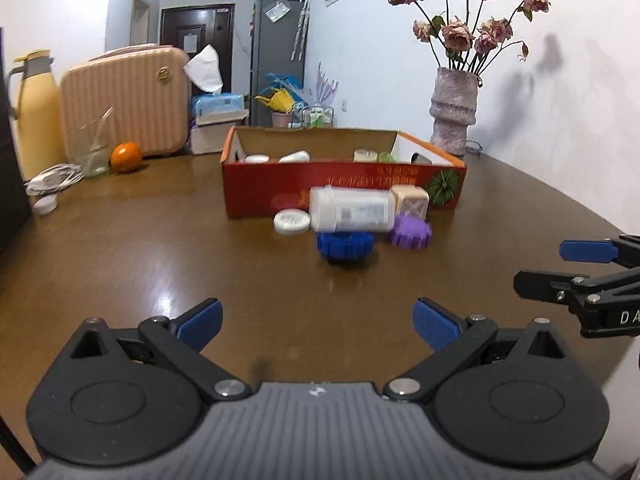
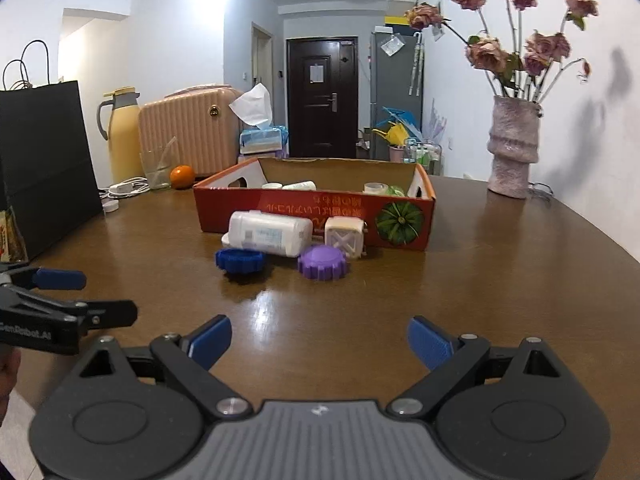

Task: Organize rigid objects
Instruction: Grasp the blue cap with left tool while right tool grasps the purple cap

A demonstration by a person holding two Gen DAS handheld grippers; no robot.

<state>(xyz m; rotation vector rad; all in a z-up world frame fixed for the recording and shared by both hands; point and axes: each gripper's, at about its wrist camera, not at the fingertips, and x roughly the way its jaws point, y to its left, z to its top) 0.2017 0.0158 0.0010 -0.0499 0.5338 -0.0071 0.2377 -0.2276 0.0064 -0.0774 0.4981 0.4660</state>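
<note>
At twelve o'clock from your grippers, a white bottle (image 2: 271,233) with an unreadable label lies against the red box (image 2: 404,236), whose print runs upside down. Your left gripper (image 1: 316,322) and right gripper (image 2: 319,340) both gape, holding nothing.

Mid-frame I saw a red cardboard box (image 2: 312,216) with gold lettering and a green pumpkin print at its lower right corner. In front of it lay a white bottle (image 2: 272,232), a blue ridged cap (image 2: 240,260), a purple ridged cap (image 2: 323,262) and a cream cube (image 2: 345,236) marked with a pale cross. The tabletop (image 2: 500,280) was glossy brown. My tools, left (image 1: 316,322) and right (image 2: 319,340), were black with blue pads. At upper right, dusty pink roses (image 2: 520,40) stood in a mottled pink vase (image 2: 514,148).
</note>
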